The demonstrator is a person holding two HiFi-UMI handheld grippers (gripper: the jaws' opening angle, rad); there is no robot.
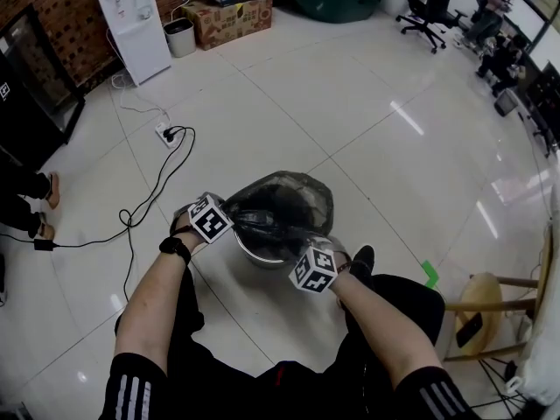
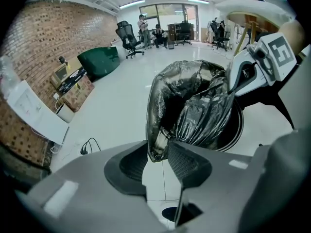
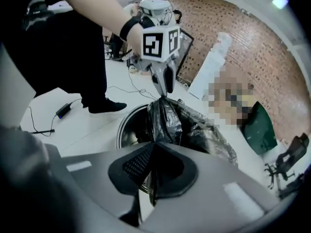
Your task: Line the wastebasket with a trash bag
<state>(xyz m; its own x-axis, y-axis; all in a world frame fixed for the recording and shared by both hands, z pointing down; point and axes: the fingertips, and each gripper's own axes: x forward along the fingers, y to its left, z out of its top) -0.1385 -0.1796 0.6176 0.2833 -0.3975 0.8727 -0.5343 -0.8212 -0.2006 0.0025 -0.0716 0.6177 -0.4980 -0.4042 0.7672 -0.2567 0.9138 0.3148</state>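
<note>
Bag (image 1: 284,201): thin black film, sitting bunched over the basket's mouth and billowing toward 12 o'clock in the head view. It is not yet folded down over the rim.

Basket (image 1: 262,256): a round metal bin, standing upright on the tiled floor (image 1: 376,129) just ahead of the person's feet. Its bare rim is showing at 6 o'clock.

Left gripper (image 2: 160,152): pinching a gathered fold of the bag's edge between its pads, at about 9 o'clock on the basket.

Right gripper (image 3: 154,147): pressed together on a thin strip of the bag's edge, at about 4 o'clock on the basket.

Handling: the bag is looking very light, limp and slippery. It is probably trapping air, clinging to itself and sliding out of a shallow pinch. It is also likely tearing easily if dragged hard over the metal rim.

Basket's behaviour: it is looking stiff but light enough to be tipping or sliding if the film is pulled sideways.

Where to hold: the open hem is the place, at two opposite points, with a doubled fold deep in the pads rather than a single layer.

Next need: the hem is probably needing to be spread apart and drawn down outside the rim, keeping the pull gentle and even.
</note>
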